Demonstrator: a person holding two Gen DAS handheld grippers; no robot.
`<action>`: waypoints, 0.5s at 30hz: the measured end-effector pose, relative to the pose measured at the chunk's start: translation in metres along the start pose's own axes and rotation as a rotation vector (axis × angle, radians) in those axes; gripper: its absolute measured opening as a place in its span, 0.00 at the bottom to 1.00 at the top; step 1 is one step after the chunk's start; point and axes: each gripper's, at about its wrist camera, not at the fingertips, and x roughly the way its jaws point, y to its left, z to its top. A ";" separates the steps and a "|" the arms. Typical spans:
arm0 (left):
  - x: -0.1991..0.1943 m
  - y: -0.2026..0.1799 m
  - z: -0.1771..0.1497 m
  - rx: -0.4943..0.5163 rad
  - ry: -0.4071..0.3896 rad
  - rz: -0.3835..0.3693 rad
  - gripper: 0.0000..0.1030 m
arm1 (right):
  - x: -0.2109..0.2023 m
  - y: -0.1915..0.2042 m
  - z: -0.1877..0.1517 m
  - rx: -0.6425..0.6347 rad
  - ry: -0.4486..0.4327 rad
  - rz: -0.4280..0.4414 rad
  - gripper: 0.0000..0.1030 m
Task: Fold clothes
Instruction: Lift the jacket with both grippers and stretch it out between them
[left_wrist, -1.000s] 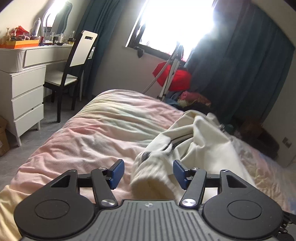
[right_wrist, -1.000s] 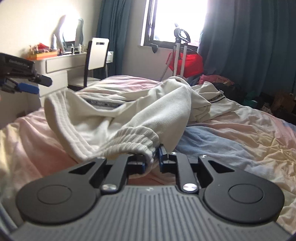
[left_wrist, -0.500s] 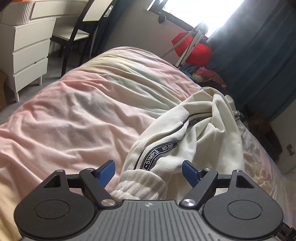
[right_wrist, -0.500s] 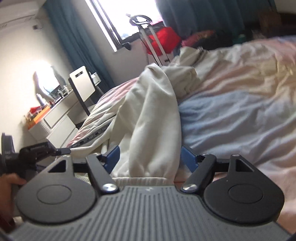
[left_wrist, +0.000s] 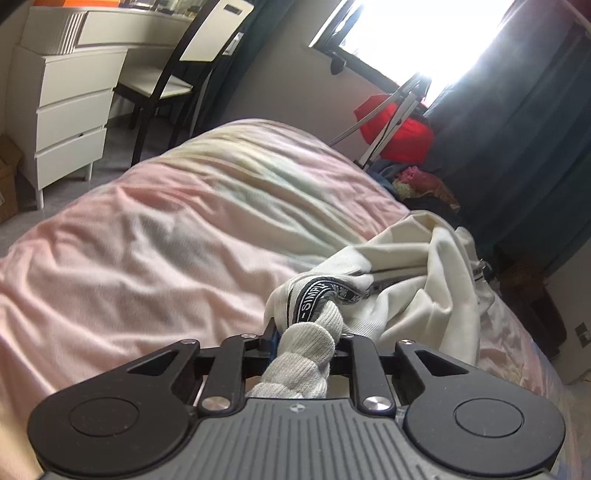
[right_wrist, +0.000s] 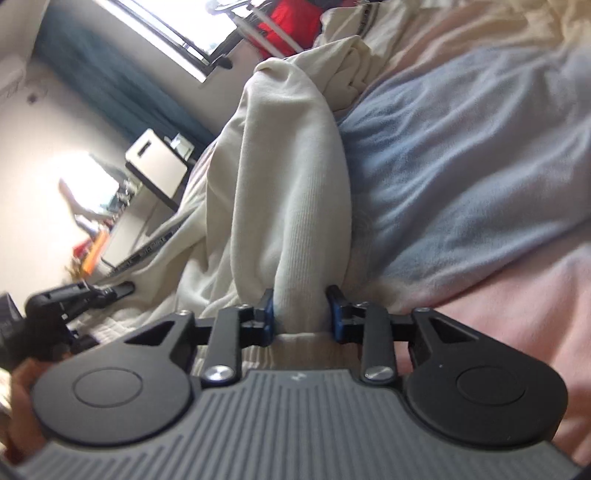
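Left gripper (left_wrist: 304, 334): jaws clamped on a ribbed knit cuff (left_wrist: 308, 347) of the cream sweatshirt with black lettered tape trim (left_wrist: 406, 280). Right gripper (right_wrist: 301, 310): jaws pinched on a second bunched sleeve end (right_wrist: 295, 229) of the same garment. Each sleeve runs straight away from its gripper, long axis near to far, toward the crumpled body beyond. Neither hand is clearly nearer that body.

Sweatshirt looks heaped and twisted, not flat, lying on the rumpled pastel pink-and-blue bedcover (left_wrist: 147, 251). Far left, white drawer unit (left_wrist: 70, 122); far right, dark teal curtains (left_wrist: 517, 129).
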 end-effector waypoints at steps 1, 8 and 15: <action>-0.001 -0.002 0.011 -0.021 -0.021 -0.016 0.15 | 0.004 0.008 -0.003 0.020 -0.004 0.018 0.28; 0.001 -0.012 0.130 0.087 -0.177 -0.011 0.12 | 0.036 0.064 -0.026 0.158 -0.036 0.146 0.22; 0.053 0.025 0.248 0.166 -0.228 0.194 0.11 | 0.140 0.142 -0.047 0.139 0.053 0.286 0.21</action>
